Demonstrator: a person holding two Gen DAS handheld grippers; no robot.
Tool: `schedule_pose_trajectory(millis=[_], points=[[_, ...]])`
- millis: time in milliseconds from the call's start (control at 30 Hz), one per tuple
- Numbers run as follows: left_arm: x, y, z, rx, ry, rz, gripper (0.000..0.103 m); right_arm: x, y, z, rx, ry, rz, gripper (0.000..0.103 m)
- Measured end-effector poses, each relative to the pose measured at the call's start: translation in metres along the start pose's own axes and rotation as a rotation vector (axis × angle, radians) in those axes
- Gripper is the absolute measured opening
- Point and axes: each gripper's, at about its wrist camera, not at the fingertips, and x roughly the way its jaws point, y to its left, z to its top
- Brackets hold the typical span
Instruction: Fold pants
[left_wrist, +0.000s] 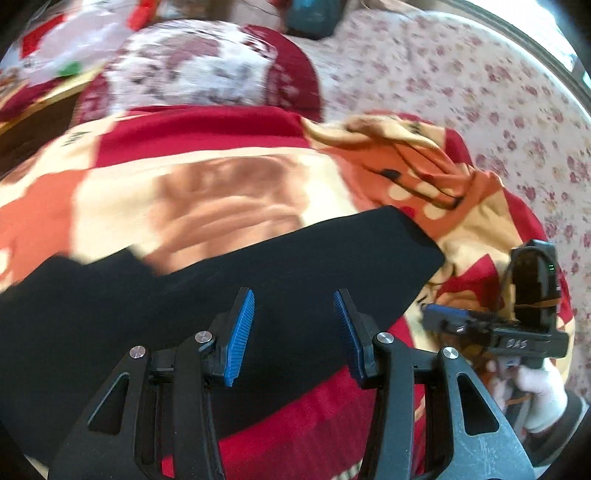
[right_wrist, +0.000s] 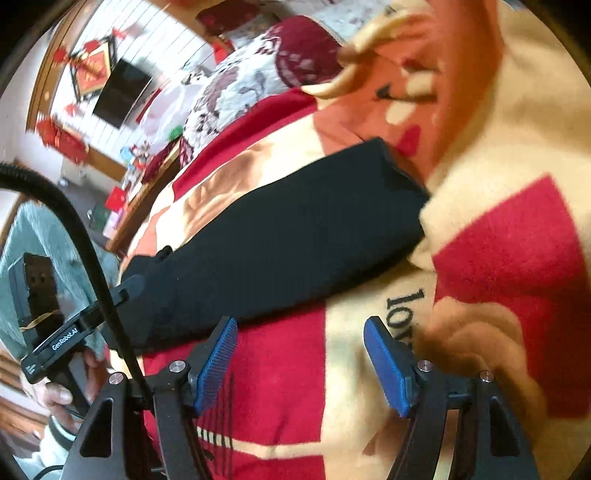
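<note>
The black pants lie in a long, flattened band across the red and cream blanket on the bed. My left gripper hangs spread and empty over them; my right gripper — also spread, holding nothing — sits over bare blanket just beside their edge. The blanket is soft and rumpled, so I may well pinch it along with the pants — or catch only one layer and spoil the fold.

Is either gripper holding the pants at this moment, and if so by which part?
Neither. The left gripper and right gripper are both open with nothing between the fingers; the black pants lie on the blanket.
</note>
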Motion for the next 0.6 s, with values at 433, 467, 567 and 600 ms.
schedule_pose_trajectory(millis=[433, 467, 567, 600], points=[[0.102, -0.034, 0.078, 0.148, 0.178, -0.150, 0.044, 0.014, -0.024, 0.013, 0.081, -0.105, 0.101, 0.069], [0.108, -0.036, 0.082, 0.158, 0.191, -0.163, 0.044, 0.015, -0.026, 0.012, 0.094, -0.120, 0.114, 0.069], [0.125, -0.044, 0.092, 0.185, 0.233, -0.210, 0.044, 0.013, -0.029, 0.009, 0.113, -0.147, 0.151, 0.069], [0.131, -0.048, 0.095, 0.196, 0.252, -0.238, 0.044, 0.012, -0.029, 0.009, 0.111, -0.148, 0.159, 0.069]])
